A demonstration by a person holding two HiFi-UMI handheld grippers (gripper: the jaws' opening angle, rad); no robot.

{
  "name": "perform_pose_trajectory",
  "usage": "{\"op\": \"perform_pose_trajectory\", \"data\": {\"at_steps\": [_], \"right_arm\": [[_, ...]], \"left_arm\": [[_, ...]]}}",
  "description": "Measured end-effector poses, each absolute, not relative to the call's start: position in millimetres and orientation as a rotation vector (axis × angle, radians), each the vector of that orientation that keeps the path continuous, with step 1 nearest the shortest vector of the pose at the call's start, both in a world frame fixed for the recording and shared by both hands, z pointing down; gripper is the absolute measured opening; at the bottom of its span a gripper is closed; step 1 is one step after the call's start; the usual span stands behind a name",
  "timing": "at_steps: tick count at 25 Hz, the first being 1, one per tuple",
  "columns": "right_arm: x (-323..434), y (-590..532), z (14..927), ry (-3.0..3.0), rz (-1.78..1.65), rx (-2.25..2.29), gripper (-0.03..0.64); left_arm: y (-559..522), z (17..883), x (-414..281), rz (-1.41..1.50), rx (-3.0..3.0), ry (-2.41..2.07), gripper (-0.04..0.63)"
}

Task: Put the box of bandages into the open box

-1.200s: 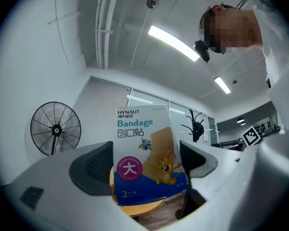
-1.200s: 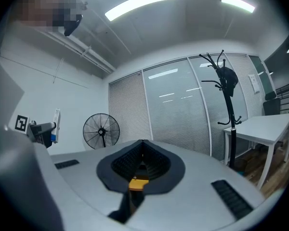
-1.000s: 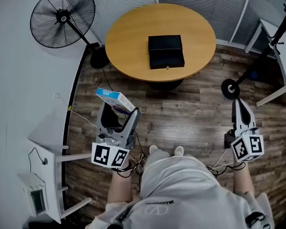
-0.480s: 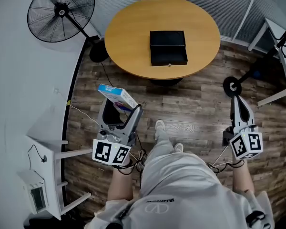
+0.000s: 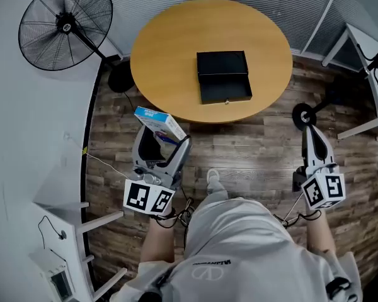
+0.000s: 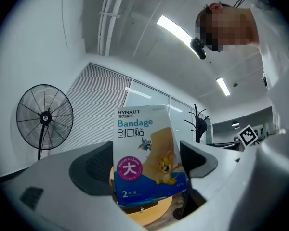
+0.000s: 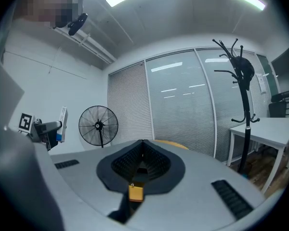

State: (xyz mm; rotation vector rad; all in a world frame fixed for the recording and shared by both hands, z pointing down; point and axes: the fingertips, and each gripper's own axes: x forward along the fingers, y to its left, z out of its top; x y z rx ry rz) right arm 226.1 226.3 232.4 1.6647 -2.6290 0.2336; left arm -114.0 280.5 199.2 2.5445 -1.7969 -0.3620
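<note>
My left gripper (image 5: 164, 137) is shut on the box of bandages (image 5: 159, 123), a white and blue carton held over the wooden floor just short of the round table. In the left gripper view the box of bandages (image 6: 145, 155) stands upright between the two pads, print facing the camera. The open black box (image 5: 223, 76) lies on the round wooden table (image 5: 170, 49), lid folded back, ahead and to the right of the carton. My right gripper (image 5: 314, 136) hangs over the floor at the right, jaws shut and empty; the right gripper (image 7: 142, 150) shows its pads pressed together.
A standing fan (image 5: 64, 24) is at the far left beside the table. A coat stand base (image 5: 302, 114) sits on the floor right of the table. White desks stand at the right edge (image 5: 372, 43) and lower left (image 5: 63, 187). Cables trail near my feet.
I have stepped closer to the table: it and the black box sit lower in the head view. The left gripper has carried the bandage box forward. The right gripper barely moved.
</note>
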Motion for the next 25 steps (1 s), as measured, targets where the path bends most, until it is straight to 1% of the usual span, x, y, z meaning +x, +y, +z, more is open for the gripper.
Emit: {"op": "perform_pose_trajectory", "data": {"at_steps": [12, 25], "right_arm": [[146.3, 162.9, 245.9, -2.592, 0.255, 1.668, 0.017], [133.9, 120.1, 254.1, -2.554, 0.267, 1.670, 0.017]], "left_arm": [[195.0, 228.4, -152.2, -0.340, 2.587, -1.606, 0.433], [140.3, 246.2, -143.6, -0.326, 2.589, -1.505, 0.433]]}}
